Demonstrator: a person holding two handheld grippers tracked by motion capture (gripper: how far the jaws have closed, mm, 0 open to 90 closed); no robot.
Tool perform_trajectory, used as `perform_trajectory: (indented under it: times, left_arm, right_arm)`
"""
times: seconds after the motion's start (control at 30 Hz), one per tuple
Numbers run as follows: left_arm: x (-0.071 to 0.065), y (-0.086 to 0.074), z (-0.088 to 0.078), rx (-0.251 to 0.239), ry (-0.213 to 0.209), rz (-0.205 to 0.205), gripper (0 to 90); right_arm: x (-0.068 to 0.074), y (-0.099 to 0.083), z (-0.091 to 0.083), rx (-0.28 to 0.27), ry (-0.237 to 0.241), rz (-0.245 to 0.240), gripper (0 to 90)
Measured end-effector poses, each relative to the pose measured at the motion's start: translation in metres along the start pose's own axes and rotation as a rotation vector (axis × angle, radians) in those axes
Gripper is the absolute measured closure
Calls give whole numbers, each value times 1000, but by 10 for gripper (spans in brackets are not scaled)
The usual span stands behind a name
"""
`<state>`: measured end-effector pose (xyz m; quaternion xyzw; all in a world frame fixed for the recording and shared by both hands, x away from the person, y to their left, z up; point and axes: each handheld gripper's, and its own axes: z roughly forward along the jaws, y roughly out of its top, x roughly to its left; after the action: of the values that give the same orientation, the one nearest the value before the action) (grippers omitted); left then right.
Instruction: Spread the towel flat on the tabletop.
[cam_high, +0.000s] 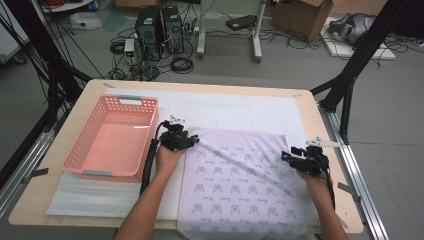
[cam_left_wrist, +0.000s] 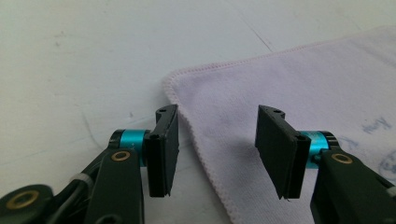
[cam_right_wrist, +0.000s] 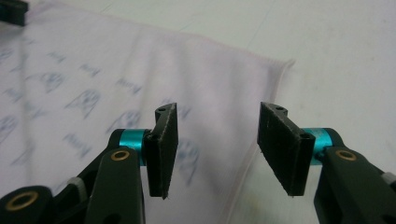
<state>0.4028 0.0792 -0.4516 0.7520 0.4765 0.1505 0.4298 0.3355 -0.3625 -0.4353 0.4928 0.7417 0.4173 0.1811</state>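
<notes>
Your wooden worktop (cam_high: 310, 117) carries a white padded sheet (cam_high: 235, 107), and on the near right part of that sheet lies a pale lilac towel (cam_high: 240, 185) printed with small blue motifs, spread flat with its near edge hanging over the worktop's front. To its left sits a pink plastic basket (cam_high: 85, 145) with perforated walls, standing just beside your left forearm and apart from the towel. Your left claw (cam_high: 192, 137) rests at the towel's far left corner; in the left gripper view (cam_left_wrist: 217, 140) its jaws stand apart, the stitched corner lying between and beneath them, and the pads press on nothing. Your right claw (cam_high: 287, 156) sits at the towel's right edge, just short of the far right corner; in the right gripper view (cam_right_wrist: 217, 140) its jaws stand apart too, straddling that edge, with towel under the left jaw and bare white sheet under the right.
</notes>
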Motion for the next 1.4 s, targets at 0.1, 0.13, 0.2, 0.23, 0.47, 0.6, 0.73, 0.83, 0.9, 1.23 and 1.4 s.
perform_trajectory:
  times: [0.1, 0.13, 0.2, 0.23, 0.47, 0.6, 0.73, 0.83, 0.9, 1.23, 1.4]
  left_arm:
    - [1, 0, 1, -4, 5, 0, 517]
    - [0, 0, 1, -4, 5, -3, 520]
    - [-1, 0, 1, -1, 14, 9, 522]
    - [-2, 0, 1, 0, 19, 17, 520]
    - [-4, -1, 1, 2, 35, 25, 509]
    - [-5, 0, 1, 8, 101, 60, 686]
    - [0, 1, 1, 0, 86, 7, 880]
    - [0, 1, 0, -4, 115, -7, 881]
    - [0, 1, 0, -4, 118, -12, 880]
    - [-3, -4, -16, -131, -50, -53, 397]
    - [-11, -10, -31, -186, -117, -46, 272]
  right_arm:
    - [-10, 13, 19, 19, -28, -3, 474]
    - [-13, 15, 26, 36, -49, -5, 478]
    - [-18, 18, 39, 51, -85, -5, 516]
    - [-20, 20, 45, 76, -107, -19, 557]
    - [-31, 39, 64, 94, -207, -95, 859]
    - [-34, 39, 57, 75, -239, -41, 684]
    - [-35, 34, 37, 56, -168, -18, 615]
    - [-35, 26, 30, 89, -67, 12, 609]
    - [-32, 19, 33, 134, -68, -34, 645]
    - [-30, 12, 15, 42, -140, -5, 490]
    - [-21, 5, -11, 4, -11, -3, 401]
